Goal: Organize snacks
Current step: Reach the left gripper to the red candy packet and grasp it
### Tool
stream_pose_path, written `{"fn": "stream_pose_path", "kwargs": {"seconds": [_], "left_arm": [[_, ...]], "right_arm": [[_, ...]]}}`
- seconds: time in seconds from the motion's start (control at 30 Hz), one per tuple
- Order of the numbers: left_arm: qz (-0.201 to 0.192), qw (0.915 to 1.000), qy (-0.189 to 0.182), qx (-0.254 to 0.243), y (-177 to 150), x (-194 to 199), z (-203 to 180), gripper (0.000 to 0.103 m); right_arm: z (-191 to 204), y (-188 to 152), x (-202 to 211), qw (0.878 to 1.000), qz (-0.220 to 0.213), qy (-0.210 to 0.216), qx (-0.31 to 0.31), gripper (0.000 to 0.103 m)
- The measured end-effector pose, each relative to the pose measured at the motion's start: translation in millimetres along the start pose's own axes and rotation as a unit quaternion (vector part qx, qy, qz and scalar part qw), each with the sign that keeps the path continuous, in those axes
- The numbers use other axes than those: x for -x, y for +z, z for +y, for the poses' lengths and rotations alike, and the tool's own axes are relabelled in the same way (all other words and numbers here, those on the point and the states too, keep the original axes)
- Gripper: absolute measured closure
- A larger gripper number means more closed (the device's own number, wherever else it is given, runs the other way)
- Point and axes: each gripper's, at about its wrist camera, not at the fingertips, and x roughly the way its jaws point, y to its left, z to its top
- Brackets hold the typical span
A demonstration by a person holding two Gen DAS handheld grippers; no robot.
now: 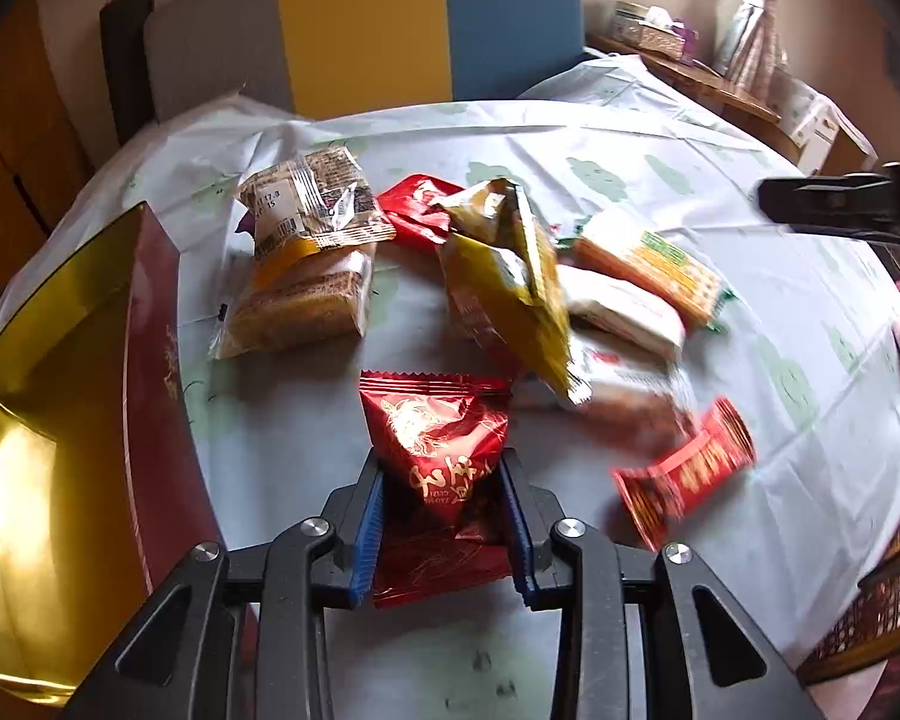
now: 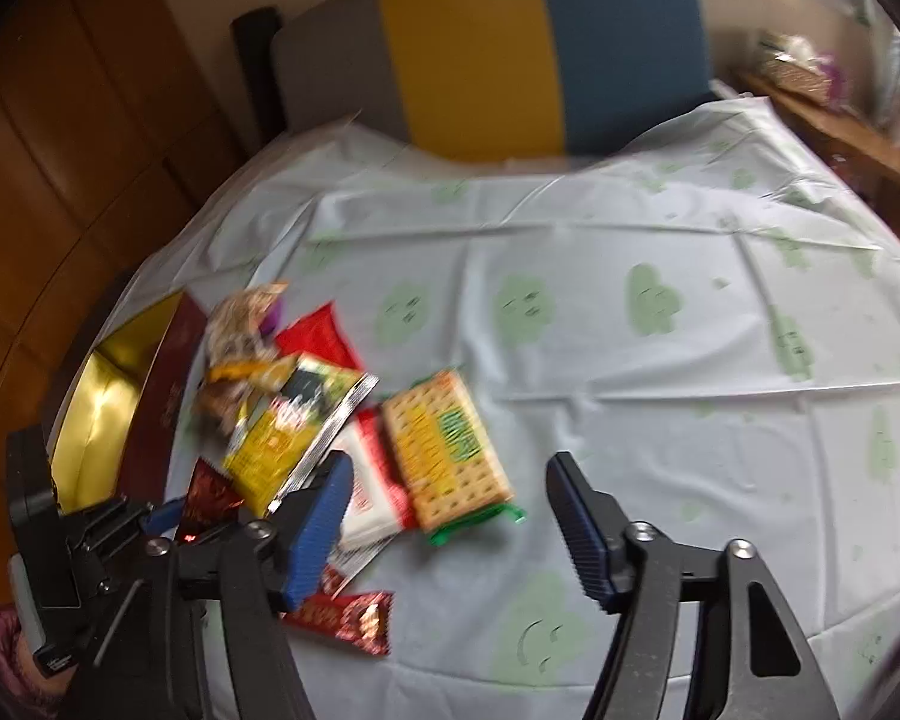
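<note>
My left gripper is shut on a red triangular snack packet with gold print, its blue pads pressing both sides just above the tablecloth. Behind it lies a heap of snacks: a yellow bag, wrapped cake slices, a white packet and a red biscuit pack. My right gripper stands open over an orange-and-green cracker packet, its pads clear of the wrapper. In the right wrist view the left gripper shows at the lower left, with the red packet in it.
An open maroon box with a gold lining stands at the table's left edge. A wicker basket sits at the lower right. A grey, yellow and blue chair back rises behind the table. The pale cloth with green prints covers the right side.
</note>
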Motion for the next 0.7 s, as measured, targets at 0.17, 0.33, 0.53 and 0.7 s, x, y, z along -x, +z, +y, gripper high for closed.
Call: {"fn": "stream_pose_path", "kwargs": {"seconds": [0.17, 0.33, 0.53, 0.7], "left_arm": [[-0.002, 0.9998, -0.009, -0.019, -19.1, 17.2, -5.2, 0.068], [0.011, 0.9997, -0.02, -0.013, -41.4, 23.1, -3.7, 0.068], [0.006, 0.9994, -0.031, -0.014, -56.0, 30.1, 0.5, 0.068], [0.001, 0.9993, -0.036, -0.01, -56.7, 29.5, 1.6, 0.067]], "right_arm": [[50.3, -23.9, -22.9, 0.988, 0.072, 0.052, 0.124, 0.044], [75.4, -48.9, -38.9, 0.971, 0.128, 0.073, 0.19, 0.044], [88.7, -63.1, -54.0, 0.958, 0.159, 0.06, 0.232, 0.043], [108.4, -69.1, -65.0, 0.94, 0.171, 0.024, 0.295, 0.044]]}}
